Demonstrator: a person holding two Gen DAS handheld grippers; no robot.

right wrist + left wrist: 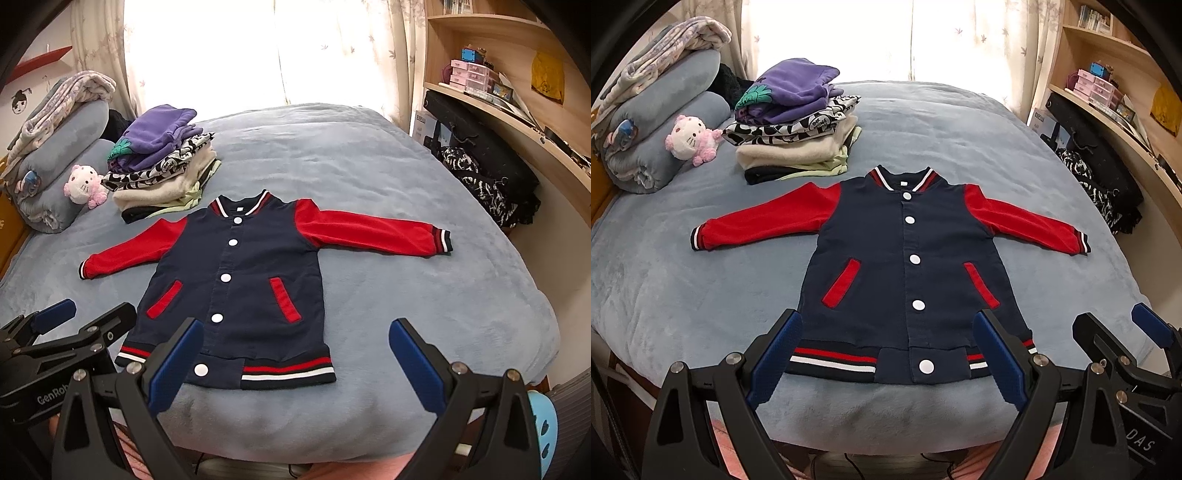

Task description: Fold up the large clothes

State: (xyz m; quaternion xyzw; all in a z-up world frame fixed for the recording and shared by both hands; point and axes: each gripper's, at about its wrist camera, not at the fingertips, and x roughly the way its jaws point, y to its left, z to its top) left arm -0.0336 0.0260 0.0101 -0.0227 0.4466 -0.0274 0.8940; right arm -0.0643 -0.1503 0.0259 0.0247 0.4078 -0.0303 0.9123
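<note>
Bed, blue-grey plush cover, fills both views; window with curtains beyond its far edge.

Jacket: navy body, red sleeves, white snaps, buttoned shut, lying flat and face-up on the near half of the bed. Striped hem sits at the near edge, collar points toward the far edge. Both sleeves spread outward and slightly down toward the left and right edges.

Rolled bedding at the far-left corner.

Stack of folded clothes, purple piece on top, just beyond the jacket's collar, left of centre.

Left gripper: fingers spread wide, nothing between them, hovering at the near edge by the hem.

Right gripper: likewise spread wide and empty, over the hem's right end.

Pink-and-white plush toy between bedding and stack.
</note>
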